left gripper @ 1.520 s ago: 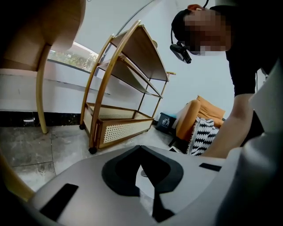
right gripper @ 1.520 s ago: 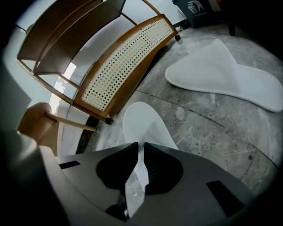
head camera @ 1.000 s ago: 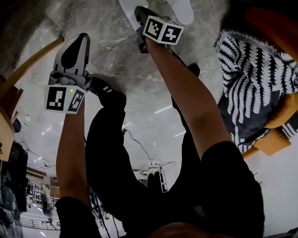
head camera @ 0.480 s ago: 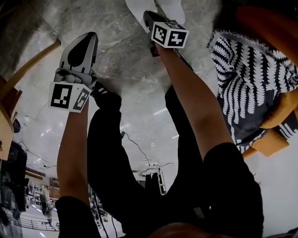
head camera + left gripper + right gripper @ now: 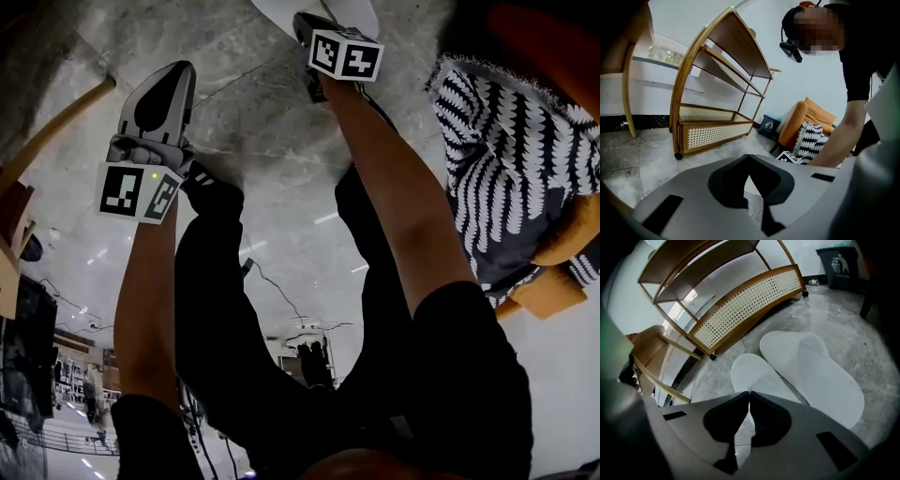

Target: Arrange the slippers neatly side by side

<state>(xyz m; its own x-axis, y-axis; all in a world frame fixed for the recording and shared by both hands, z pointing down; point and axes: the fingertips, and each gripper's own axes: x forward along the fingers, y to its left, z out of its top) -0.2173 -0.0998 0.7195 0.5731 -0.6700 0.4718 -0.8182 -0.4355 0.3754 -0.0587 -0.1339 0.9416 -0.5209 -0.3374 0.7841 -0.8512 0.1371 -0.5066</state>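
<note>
Left gripper [image 5: 749,157]: held over the marble floor [image 5: 881,348], well apart from the slippers; fingers brought together at the tips, nothing gripped
Right gripper [image 5: 749,393]: held just above the near slipper [image 5: 750,373]; fingers closed tip to tip, nothing seen between them
Slippers: two white ones laid on the floor before a rattan rack [image 5: 745,301]; the far slipper [image 5: 820,376] is set against the near one, edges meeting

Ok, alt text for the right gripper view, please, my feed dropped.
Two white slippers lie side by side on the grey stone floor, just beyond the right gripper, whose jaws are together. A wooden shelf and a dark bin stand behind.
</note>
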